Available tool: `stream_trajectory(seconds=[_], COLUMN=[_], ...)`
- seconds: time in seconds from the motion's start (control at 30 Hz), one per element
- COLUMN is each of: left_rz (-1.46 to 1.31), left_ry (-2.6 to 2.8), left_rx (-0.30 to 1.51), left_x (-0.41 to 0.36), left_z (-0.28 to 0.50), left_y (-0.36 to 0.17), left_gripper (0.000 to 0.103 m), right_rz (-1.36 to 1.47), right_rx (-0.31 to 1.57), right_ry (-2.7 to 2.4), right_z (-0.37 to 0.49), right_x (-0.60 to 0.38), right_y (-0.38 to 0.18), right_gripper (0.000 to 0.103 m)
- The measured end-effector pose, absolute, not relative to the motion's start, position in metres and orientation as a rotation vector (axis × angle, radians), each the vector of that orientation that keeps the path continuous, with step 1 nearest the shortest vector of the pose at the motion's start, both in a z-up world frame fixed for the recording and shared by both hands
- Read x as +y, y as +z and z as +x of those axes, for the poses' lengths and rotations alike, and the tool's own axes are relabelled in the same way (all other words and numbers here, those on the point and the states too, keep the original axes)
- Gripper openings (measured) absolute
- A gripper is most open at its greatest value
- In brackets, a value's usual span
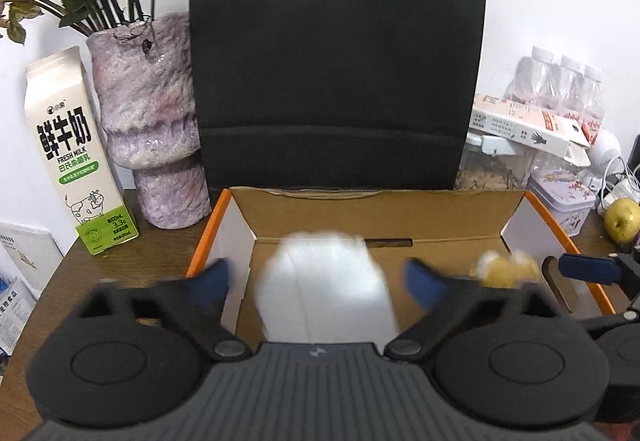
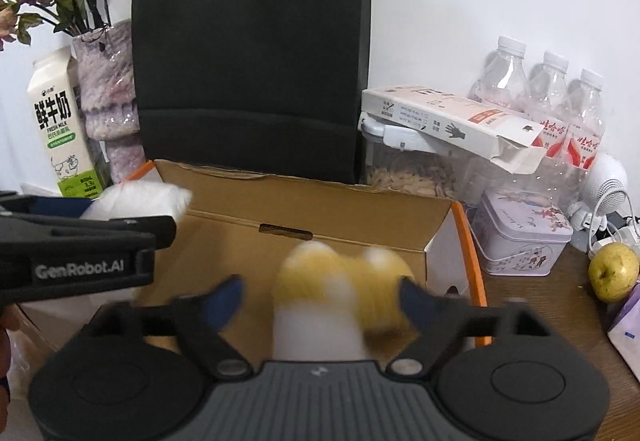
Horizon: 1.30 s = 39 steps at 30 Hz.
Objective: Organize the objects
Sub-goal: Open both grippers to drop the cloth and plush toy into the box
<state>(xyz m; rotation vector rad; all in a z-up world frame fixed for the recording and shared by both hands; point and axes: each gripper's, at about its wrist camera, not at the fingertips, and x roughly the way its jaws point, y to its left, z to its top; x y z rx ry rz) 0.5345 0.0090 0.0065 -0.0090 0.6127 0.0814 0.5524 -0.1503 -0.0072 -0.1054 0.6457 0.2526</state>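
Both tongs stand wide over the open cardboard box [image 1: 360, 213]. A blurred white soft thing [image 1: 324, 281] sits between the left tongs [image 1: 320, 279], a blurred yellow-and-white soft thing [image 2: 340, 289] between the right tongs [image 2: 320, 295]; no pad seems to press either. Dropping loose, either could catch the orange rim and tumble onto the surface. Blur hides their shape, and the box floor beneath is out of sight.

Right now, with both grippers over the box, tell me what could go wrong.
1. The blurred white item sits between the open left gripper, near the cardboard box's left wall; it may catch the edge.
2. The yellow-and-white item looks loose in the open right gripper and could bounce.
3. The grippers sit close together and may collide.
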Motion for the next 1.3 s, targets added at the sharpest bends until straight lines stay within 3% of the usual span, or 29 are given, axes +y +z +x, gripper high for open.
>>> stream_trajectory(seconds=[0.73,1.3], left_rz=[-0.029,-0.068], left_ry=[0.109,0.113], left_rx=[0.598,0.540], left_x=[0.017,0.021], left_z=[0.499,0.407], left_y=[0.027,0.040], left_gripper=[0.103,0.103], right_rz=[-0.090,-0.084], right_rx=[0.632,0.537], right_ry=[0.260,0.302], right_z=[0.516,0.421], right_x=[-0.156,-0.166], right_y=[0.015,0.041], right_gripper=[0.100,0.103])
